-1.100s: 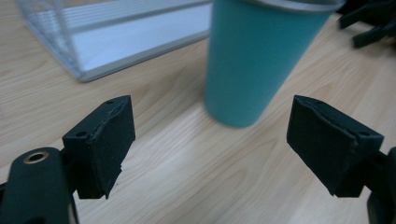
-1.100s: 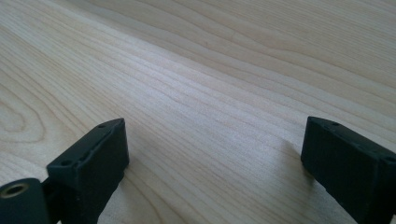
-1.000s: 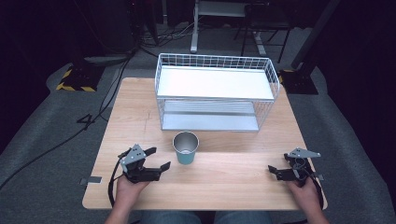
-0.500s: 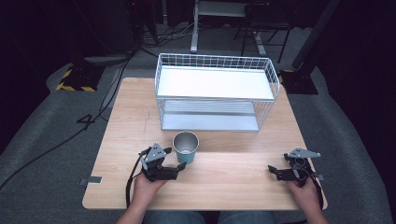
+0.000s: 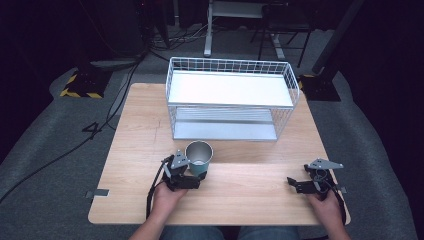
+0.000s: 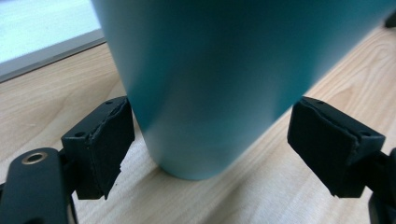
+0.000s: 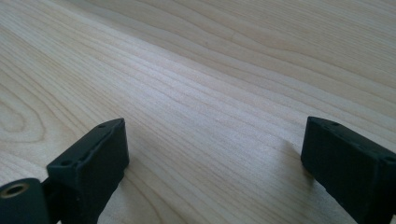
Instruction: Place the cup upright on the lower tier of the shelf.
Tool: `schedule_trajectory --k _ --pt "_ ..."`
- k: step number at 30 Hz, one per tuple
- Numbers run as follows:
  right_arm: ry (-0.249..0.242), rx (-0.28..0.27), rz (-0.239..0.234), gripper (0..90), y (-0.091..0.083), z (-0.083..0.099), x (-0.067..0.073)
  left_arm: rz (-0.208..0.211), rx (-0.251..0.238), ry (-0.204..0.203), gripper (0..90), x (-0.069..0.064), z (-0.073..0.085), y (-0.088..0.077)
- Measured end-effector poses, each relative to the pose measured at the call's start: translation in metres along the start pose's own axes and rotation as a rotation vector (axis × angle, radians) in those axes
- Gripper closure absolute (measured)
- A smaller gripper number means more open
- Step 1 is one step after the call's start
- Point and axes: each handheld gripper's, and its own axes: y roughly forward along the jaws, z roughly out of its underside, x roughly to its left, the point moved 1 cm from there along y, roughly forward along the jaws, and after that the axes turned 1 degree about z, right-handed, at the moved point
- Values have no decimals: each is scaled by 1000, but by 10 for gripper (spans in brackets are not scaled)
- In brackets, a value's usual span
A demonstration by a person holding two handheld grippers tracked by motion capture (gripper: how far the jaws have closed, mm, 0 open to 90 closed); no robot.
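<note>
Left gripper (image 5: pixel 196 175) sits right up against the teal cup (image 5: pixel 198 158) on the wooden table (image 5: pixel 140 135) in the high view, in front of the white wire rack (image 5: pixel 230 97). Right gripper (image 5: pixel 295 184) rests far off to the side.

Left gripper view: the cup (image 6: pixel 224 84) stands between the spread jaws, one touching, the other apart.

Right gripper view: jaws spread wide over bare wood.

Number 4 marking (image 5: pixel 93 129) on grey floor, left of table (image 5: pixel 135 130)
</note>
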Motion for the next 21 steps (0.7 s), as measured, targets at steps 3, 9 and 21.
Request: schedule_trajectory --k 3,9,21 --pt "0 0 0 77 0 0 0 -14 22 9 156 -1 -1 5" --pt "-1 0 0 77 0 0 0 -28 67 28 163 0 -1 12" --pt "0 -1 0 77 0 0 0 -42 56 44 250 -1 -2 13"
